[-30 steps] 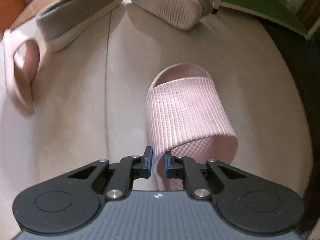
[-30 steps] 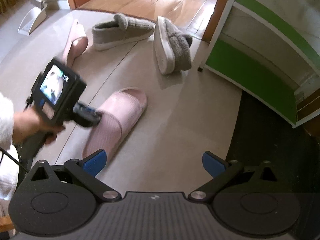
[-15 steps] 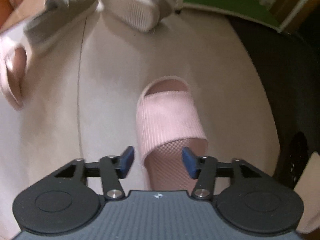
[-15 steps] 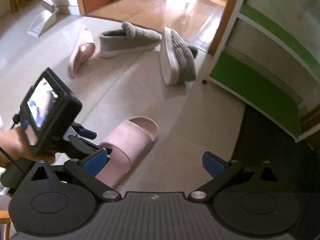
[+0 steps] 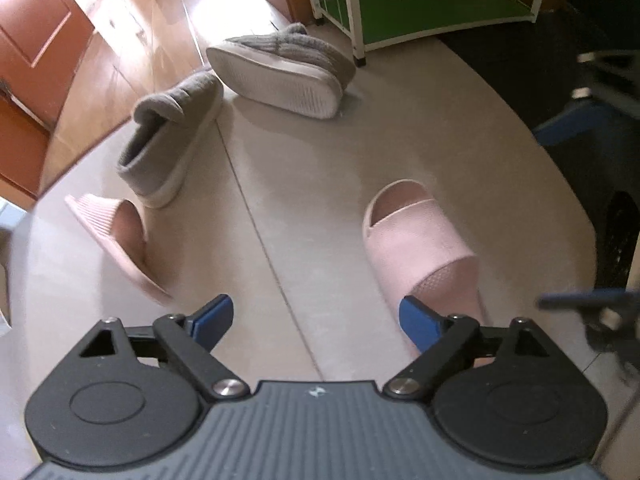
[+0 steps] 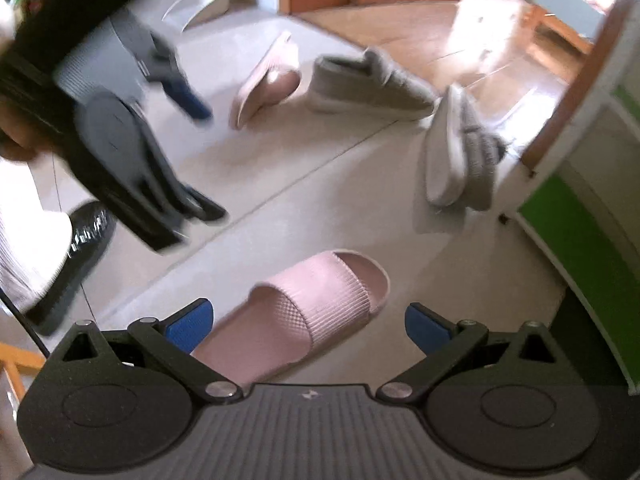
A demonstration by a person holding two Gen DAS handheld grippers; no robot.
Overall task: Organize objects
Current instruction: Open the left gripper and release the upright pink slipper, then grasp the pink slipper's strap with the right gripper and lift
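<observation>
Four slippers lie on the pale tiled floor (image 5: 304,184), and the white-framed shelf unit with green boards (image 5: 420,4) serves as the landmark. Nearest it is a grey knitted slipper tipped on its side (image 5: 280,68); a second grey knitted slipper standing upright (image 5: 168,144) and a pink ribbed slide on its edge (image 5: 116,236) lie farther out, and an upright pink ribbed rubber slide (image 6: 312,308) lies alone, well out from the shelf.

The left gripper (image 5: 316,322) has its fingers opening, with only bare floor between them. The right gripper (image 6: 308,326), fingers spread wide and unloaded, hangs over the upright slide. To take it cleanly, I would straddle the strap crosswise and pinch the sole edges.

Only the right view shows the person's dark shoe (image 6: 76,248); only the left shows the shelf's lowest board.
</observation>
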